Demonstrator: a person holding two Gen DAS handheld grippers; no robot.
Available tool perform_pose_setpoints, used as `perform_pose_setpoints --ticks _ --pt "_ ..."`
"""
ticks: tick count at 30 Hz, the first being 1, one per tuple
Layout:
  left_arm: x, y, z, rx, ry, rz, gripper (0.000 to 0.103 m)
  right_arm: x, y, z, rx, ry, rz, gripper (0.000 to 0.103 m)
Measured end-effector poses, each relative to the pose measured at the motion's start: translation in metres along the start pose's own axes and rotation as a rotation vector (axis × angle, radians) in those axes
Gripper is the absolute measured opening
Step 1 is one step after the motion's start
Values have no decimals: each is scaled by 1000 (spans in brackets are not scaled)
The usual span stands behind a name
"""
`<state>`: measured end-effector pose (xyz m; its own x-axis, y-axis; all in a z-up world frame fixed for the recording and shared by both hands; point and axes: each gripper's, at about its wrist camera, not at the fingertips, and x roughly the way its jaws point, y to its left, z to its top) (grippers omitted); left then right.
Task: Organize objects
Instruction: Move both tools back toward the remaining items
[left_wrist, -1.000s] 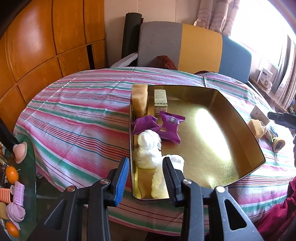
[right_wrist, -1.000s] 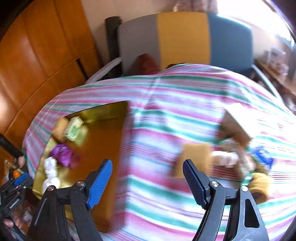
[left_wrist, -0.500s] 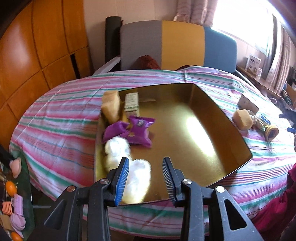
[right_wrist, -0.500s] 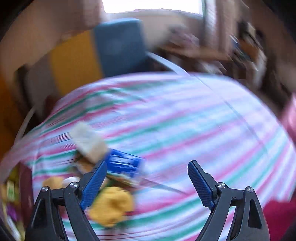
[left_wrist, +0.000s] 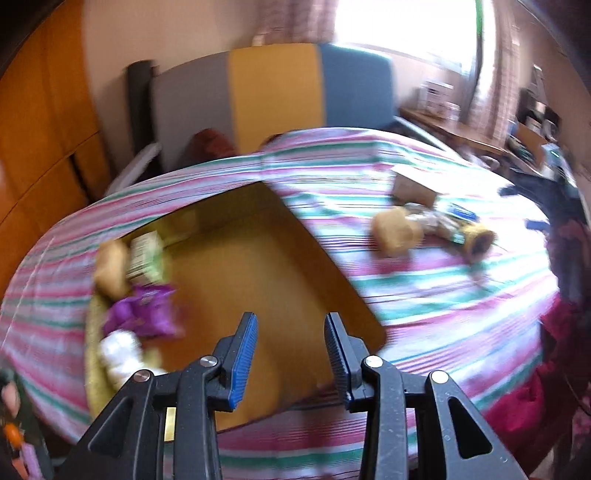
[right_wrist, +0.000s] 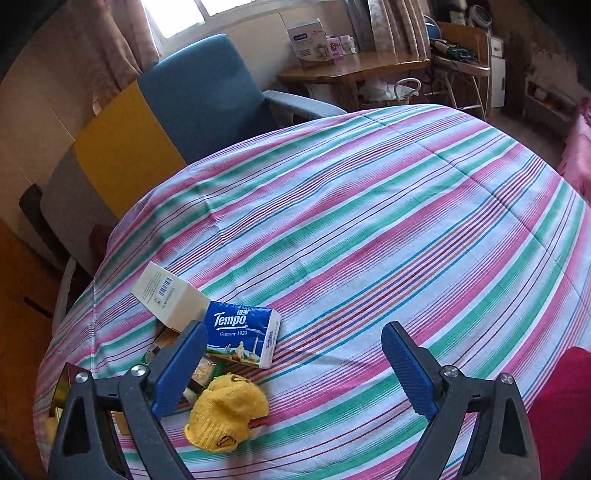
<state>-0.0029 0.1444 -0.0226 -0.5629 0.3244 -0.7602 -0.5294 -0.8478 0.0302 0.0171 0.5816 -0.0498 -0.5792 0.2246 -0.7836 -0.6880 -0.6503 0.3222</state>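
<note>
In the blurred left wrist view, a gold tray (left_wrist: 258, 258) on the striped tablecloth (left_wrist: 424, 295) holds a tan block (left_wrist: 109, 269), a green-white box (left_wrist: 146, 253), purple packets (left_wrist: 144, 310) and white fluffy lumps (left_wrist: 118, 354) along its left side. My left gripper (left_wrist: 291, 321) hovers over the tray's near edge, narrowly open and empty. To the right lie another tan block (left_wrist: 397, 230) and loose items. My right gripper (right_wrist: 295, 328) is opening wide above the cloth. Its left finger hangs by a blue Tempo tissue pack (right_wrist: 240, 332), a white barcode box (right_wrist: 166, 295) and a yellow knitted piece (right_wrist: 229, 413).
A grey, yellow and blue chair (right_wrist: 192, 96) stands behind the table. A wooden side table (right_wrist: 351, 66) with boxes is at the back right. A red sleeve (right_wrist: 565, 398) shows at the right edge. Wide striped cloth (right_wrist: 369, 221) lies beyond the pile.
The left wrist view has swung right, so the tray's contents now sit at the picture's left. My right gripper has swung from the tray over to the loose pile, and its jaws have widened.
</note>
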Motion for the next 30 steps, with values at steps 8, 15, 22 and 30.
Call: perform_pose_setpoints --ticks 8,15,22,30 --pt "16 -62 4 113 24 -90 37 -1 -5 0 33 8 26 97" --pt "28 -75 3 140 54 -89 37 -2 -6 1 47 16 53 98" --pt "36 -89 12 171 56 -92 37 -2 -10 1 74 26 86 98" --pt "49 -106 23 201 68 -95 37 -2 -10 2 84 35 112 99"
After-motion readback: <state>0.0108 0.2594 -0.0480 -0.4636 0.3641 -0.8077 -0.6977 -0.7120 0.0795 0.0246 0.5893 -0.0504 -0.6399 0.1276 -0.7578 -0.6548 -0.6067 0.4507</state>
